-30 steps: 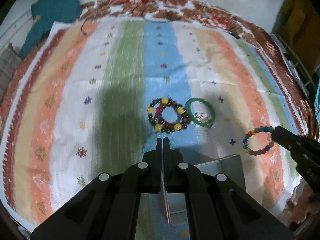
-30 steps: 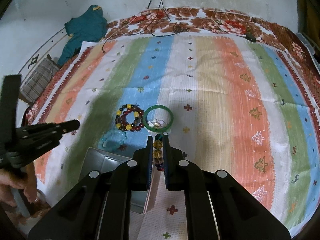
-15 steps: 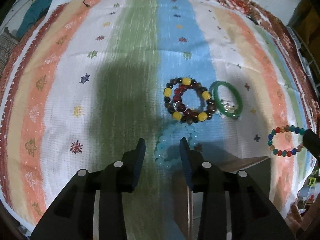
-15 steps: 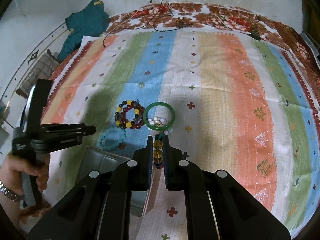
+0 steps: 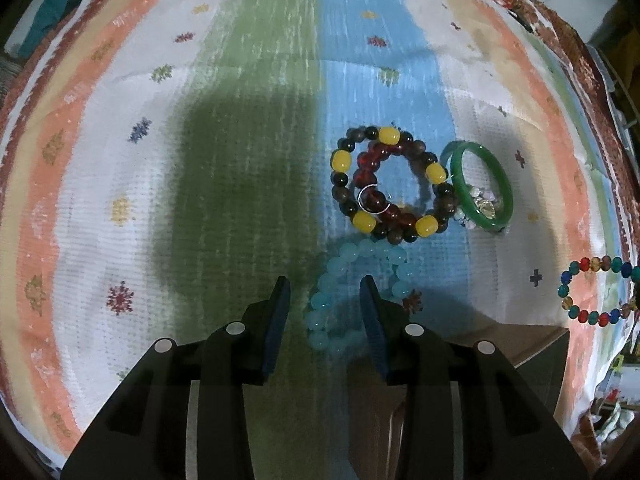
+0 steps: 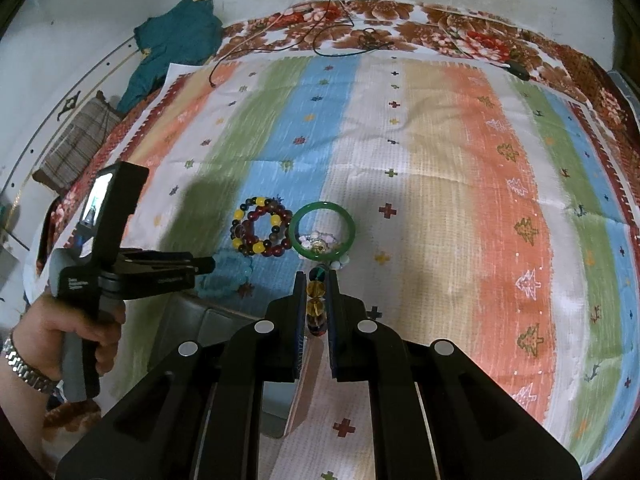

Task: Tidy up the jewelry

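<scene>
While the right gripper [image 6: 317, 280] pinches a multicoloured bead bracelet [image 6: 315, 300], the left gripper [image 5: 323, 292], jaws just parted, straddles a translucent pale-blue bead bracelet [image 5: 352, 292] without touching it.

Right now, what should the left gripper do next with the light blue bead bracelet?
Probably sink a little lower and close. The left gripper, jaws just opened, stands astride one side of the light blue bead bracelet on the striped cloth, pads not yet pressing it.

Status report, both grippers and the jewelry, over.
Left gripper open over light blue bracelet. Right gripper shut on multicolour bracelet. Nothing blocking.
</scene>
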Tool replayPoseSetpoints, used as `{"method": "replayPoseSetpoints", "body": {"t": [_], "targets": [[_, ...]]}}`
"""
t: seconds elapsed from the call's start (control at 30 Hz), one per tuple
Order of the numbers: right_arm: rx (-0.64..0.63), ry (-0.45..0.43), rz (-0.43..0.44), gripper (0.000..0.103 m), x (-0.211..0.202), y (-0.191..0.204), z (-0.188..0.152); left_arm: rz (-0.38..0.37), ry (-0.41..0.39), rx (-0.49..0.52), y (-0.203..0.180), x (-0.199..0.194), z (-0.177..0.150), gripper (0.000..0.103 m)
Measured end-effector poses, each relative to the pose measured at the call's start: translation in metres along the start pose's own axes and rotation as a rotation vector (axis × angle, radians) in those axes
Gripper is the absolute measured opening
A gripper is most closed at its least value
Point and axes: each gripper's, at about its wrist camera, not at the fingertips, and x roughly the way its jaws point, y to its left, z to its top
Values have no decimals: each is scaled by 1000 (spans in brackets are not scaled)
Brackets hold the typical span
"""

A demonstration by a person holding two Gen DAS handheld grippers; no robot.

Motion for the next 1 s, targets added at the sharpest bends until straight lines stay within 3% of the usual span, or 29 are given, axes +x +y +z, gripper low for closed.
{"method": "replayPoseSetpoints", "body": {"t": [0.17,0.37,0.67,0.83,1.0], "targets": [[8,9,1,10,2,-3,2,20,42,48,-4,11,3,36],[10,13,3,10,4,-4,3,64,63,55,0,17,5,11],[8,10,4,10,4,-4,2,18,-6,33,12,-17,7,11],[2,4,7,10,2,-3,2,-12,-69,65,6,-43,2,11],[-3,-3,10,10,-1,0,0,6,-133,110,-7,-57,-7,11]]}}
